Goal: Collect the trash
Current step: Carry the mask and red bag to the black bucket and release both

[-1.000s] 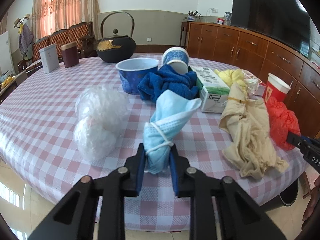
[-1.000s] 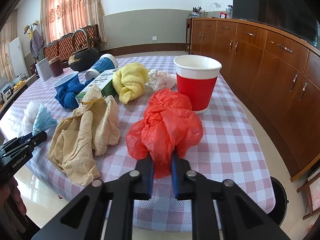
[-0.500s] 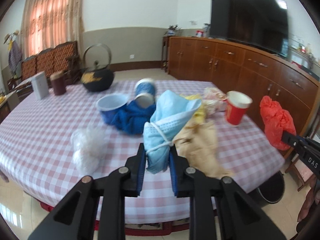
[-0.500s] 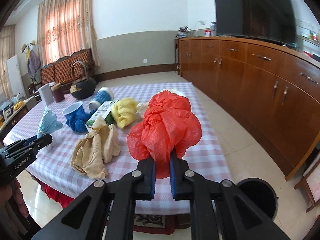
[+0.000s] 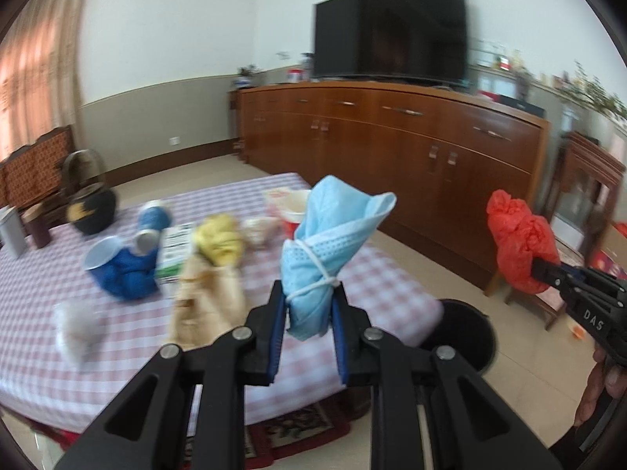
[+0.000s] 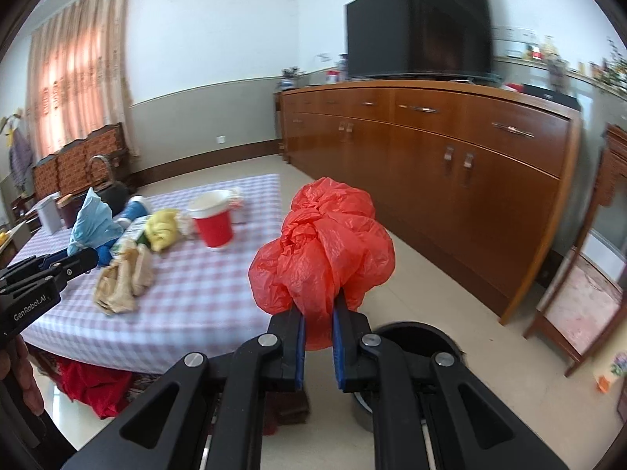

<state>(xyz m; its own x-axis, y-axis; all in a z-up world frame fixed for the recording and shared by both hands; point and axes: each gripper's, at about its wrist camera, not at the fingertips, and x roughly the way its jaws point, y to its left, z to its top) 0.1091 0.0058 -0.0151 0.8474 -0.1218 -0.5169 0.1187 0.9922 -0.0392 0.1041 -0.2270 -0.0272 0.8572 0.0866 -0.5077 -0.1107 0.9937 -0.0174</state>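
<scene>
My left gripper (image 5: 307,305) is shut on a bundled light-blue face mask (image 5: 329,243), held in the air past the table's near corner. My right gripper (image 6: 317,323) is shut on a crumpled red plastic bag (image 6: 325,250), also lifted off the table. A black round trash bin (image 5: 466,333) stands on the floor by the table corner, below and between the two grippers; its rim (image 6: 427,331) shows just behind the right fingers. The red bag (image 5: 521,243) and the right gripper (image 5: 548,270) appear at the right of the left wrist view.
On the checked tablecloth (image 6: 203,286) lie a beige cloth (image 6: 125,278), a yellow wad (image 6: 162,229), a red paper cup (image 6: 213,225), a carton, a blue cloth with blue cups (image 5: 125,262) and a clear plastic wad (image 5: 74,329). A long wooden sideboard (image 6: 450,164) runs along the right.
Both grippers rose and swung right, away from the table, carrying the mask and the red bag. The trash bin has come into view below them.
</scene>
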